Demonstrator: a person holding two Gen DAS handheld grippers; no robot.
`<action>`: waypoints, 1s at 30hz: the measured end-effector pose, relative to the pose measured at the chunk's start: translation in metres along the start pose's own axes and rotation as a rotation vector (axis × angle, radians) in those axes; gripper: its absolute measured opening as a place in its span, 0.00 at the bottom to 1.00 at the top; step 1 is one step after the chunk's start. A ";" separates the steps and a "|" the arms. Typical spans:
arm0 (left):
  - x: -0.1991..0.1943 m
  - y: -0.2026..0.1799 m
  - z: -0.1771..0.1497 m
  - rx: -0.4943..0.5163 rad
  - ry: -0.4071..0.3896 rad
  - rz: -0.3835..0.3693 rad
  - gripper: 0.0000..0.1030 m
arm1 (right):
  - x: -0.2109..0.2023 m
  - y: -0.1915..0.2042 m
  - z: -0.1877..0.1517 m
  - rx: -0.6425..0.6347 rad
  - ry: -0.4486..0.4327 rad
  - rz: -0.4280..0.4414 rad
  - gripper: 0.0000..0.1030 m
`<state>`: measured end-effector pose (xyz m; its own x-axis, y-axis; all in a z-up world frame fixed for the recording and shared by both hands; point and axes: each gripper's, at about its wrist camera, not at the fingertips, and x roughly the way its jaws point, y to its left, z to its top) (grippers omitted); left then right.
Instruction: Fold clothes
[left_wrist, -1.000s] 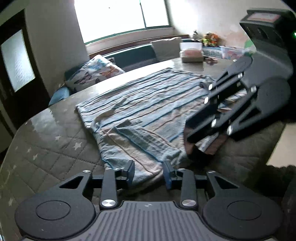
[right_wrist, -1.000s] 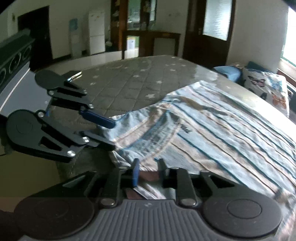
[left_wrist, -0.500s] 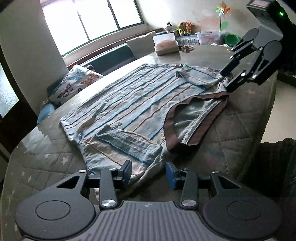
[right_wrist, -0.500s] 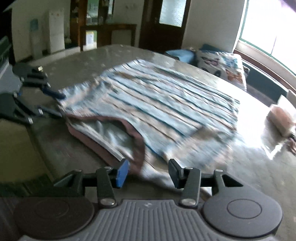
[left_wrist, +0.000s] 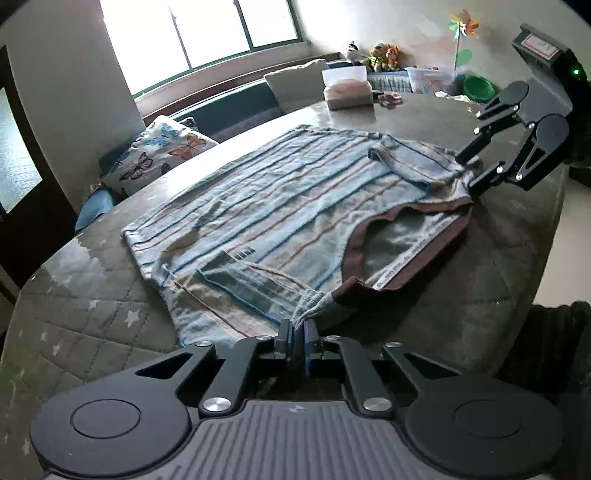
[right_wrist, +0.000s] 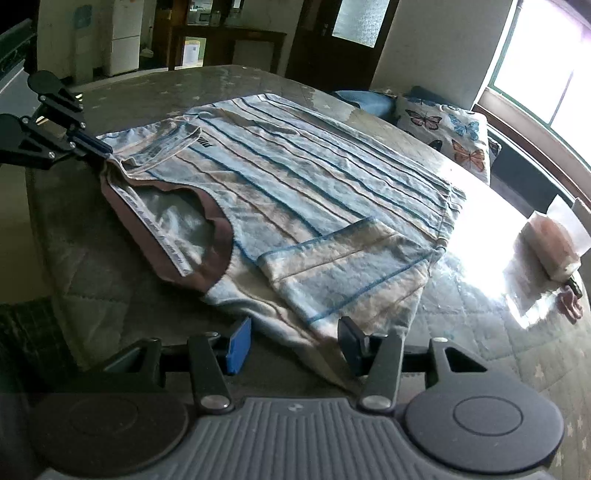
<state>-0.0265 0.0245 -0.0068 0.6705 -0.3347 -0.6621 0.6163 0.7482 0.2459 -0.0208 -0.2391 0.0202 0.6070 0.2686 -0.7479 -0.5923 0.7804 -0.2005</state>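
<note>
A striped shirt lay flat on the quilted table, its brown collar toward the near edge. The left gripper was clenched on the shirt's shoulder beside the collar. The right gripper stood with its jaws apart, not pressing, the other shoulder's edge lying between its fingers. A tissue box sat far across the table.

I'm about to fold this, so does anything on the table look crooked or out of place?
The striped T-shirt lies face up but not flat: both sleeves are already flipped inward over the body, and the fabric is wrinkled and bunched near the brown collar. The left gripper pinches one shoulder; the right gripper is open over the other.
</note>
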 end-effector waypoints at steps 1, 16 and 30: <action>0.000 0.000 0.001 -0.004 0.002 0.001 0.06 | 0.001 -0.004 0.000 0.012 0.002 0.014 0.47; 0.000 -0.009 -0.013 0.051 0.028 0.033 0.23 | 0.003 -0.016 0.001 0.114 -0.011 0.040 0.06; -0.017 -0.006 -0.009 0.002 -0.040 0.052 0.04 | -0.018 -0.004 0.006 0.140 -0.096 -0.052 0.04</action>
<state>-0.0452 0.0308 -0.0037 0.7174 -0.3183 -0.6196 0.5810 0.7641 0.2802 -0.0259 -0.2437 0.0386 0.6869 0.2732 -0.6734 -0.4833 0.8638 -0.1425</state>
